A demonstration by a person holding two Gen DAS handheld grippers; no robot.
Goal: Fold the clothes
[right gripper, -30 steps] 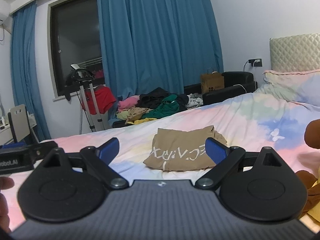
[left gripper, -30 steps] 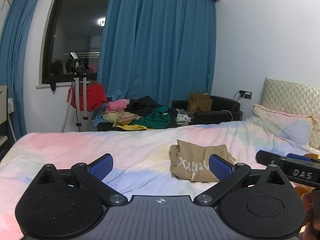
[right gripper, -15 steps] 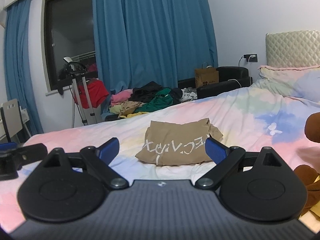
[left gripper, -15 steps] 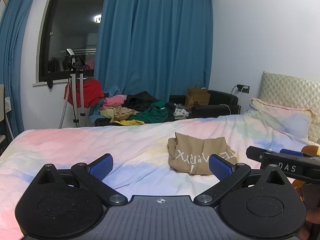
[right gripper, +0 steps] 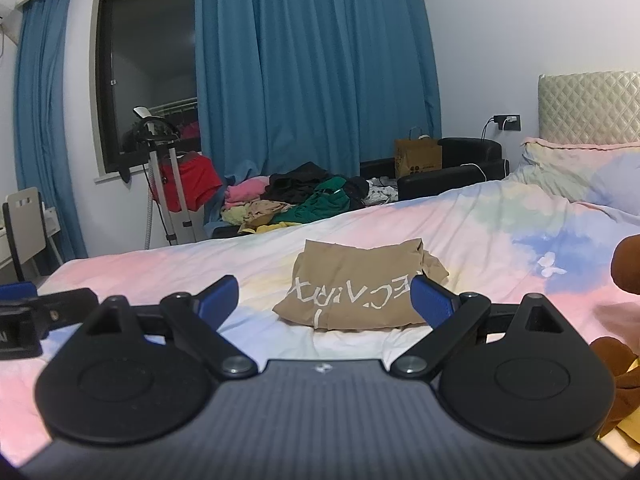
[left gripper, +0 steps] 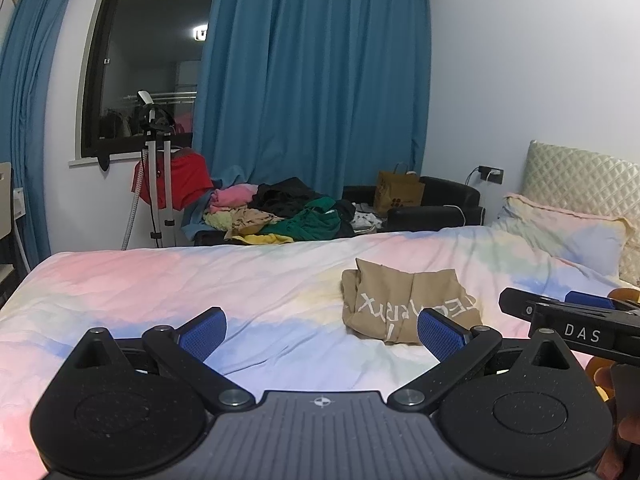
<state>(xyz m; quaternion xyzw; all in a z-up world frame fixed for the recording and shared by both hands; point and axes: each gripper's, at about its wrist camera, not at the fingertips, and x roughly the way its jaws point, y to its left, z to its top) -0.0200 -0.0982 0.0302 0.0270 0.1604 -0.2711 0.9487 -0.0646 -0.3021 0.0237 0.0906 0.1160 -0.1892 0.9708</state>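
On bed [right gripper: 500,220], folded tan shirt [right gripper: 360,292] unmoved; both grippers (fingers spread) lowered slightly.

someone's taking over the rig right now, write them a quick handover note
Left hand-held gripper: open, empty, above the bed.
Right hand-held gripper: open, empty, facing the tan shirt.
Tan shirt: folded, lying alone on the bed, neither gripper touching it.
Done: that shirt looks folded.
Left: the pile of unfolded clothes beyond the far edge of the bed; fetch the next piece from there.
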